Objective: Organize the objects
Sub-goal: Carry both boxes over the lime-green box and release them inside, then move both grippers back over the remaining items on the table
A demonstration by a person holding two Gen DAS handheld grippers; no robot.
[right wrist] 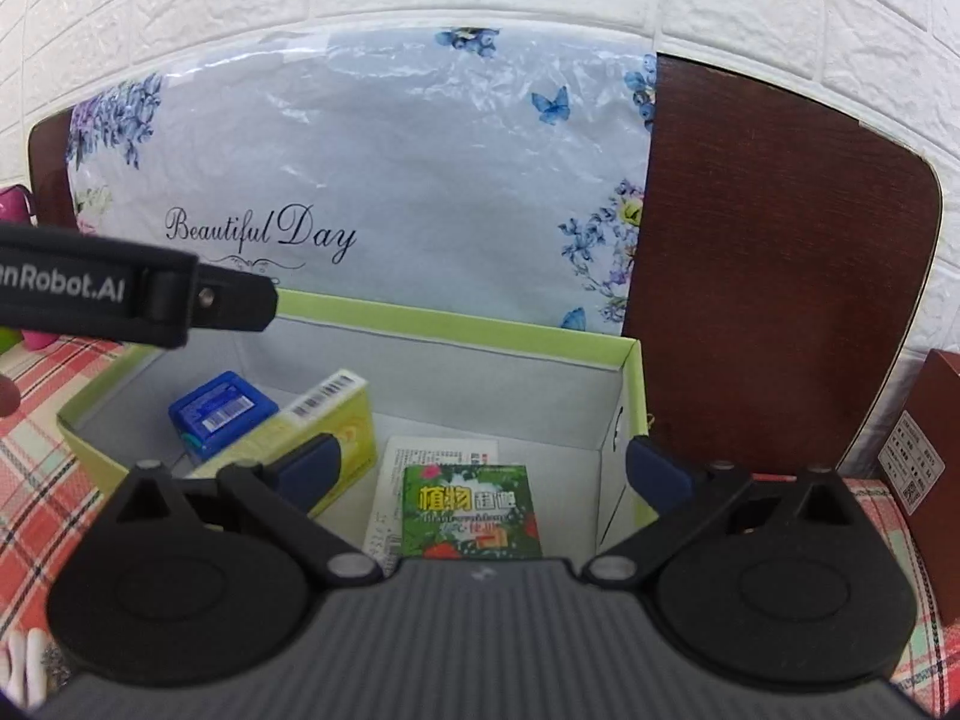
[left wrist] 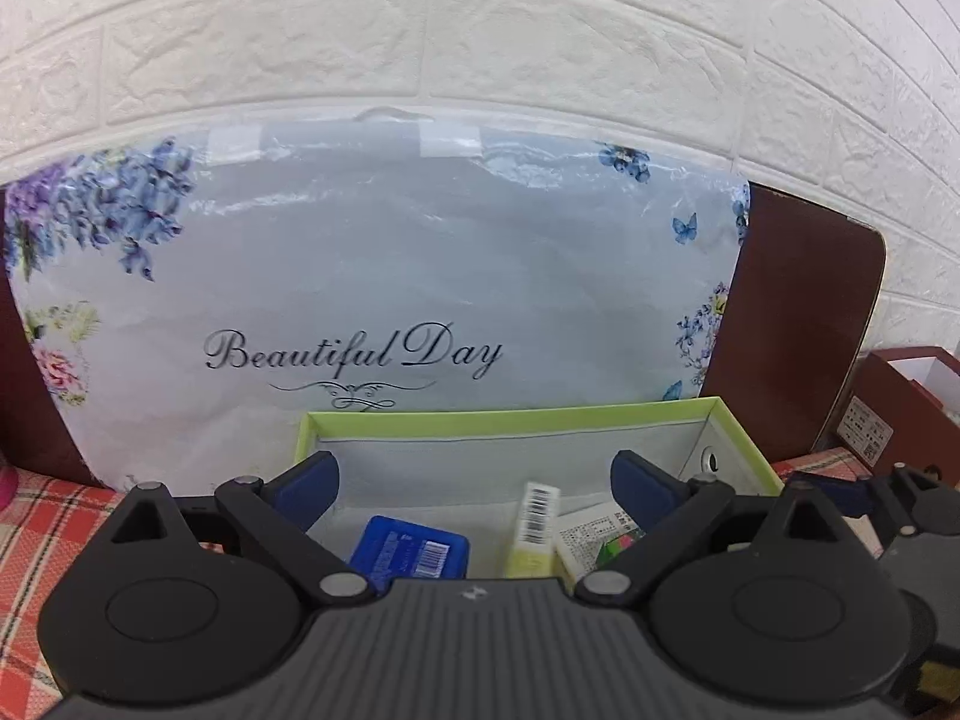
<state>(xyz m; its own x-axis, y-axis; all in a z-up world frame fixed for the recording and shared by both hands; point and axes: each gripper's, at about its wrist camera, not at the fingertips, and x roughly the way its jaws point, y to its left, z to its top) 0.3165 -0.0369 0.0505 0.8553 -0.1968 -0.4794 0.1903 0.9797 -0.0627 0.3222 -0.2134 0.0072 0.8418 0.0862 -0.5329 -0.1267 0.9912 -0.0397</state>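
- Green-rimmed box (right wrist: 456, 333) sits on the plaid tablecloth (right wrist: 36, 480), holding a green packet (right wrist: 471, 510), white leaflet (right wrist: 420, 456), yellow carton (right wrist: 324, 420), blue case (right wrist: 222, 411).
- Left gripper (left wrist: 474, 477) and right gripper (right wrist: 480, 462): fingers wide, nothing held.
- Behind, a floral "Beautiful Day" bag (left wrist: 372, 276).

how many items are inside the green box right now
4: a blue case at the back left, a yellow carton beside it, a white leaflet centre, a green packet on it. The gripper body may hide more.

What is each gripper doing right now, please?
Left gripper: open, holding nothing.
Right gripper: open, holding nothing.
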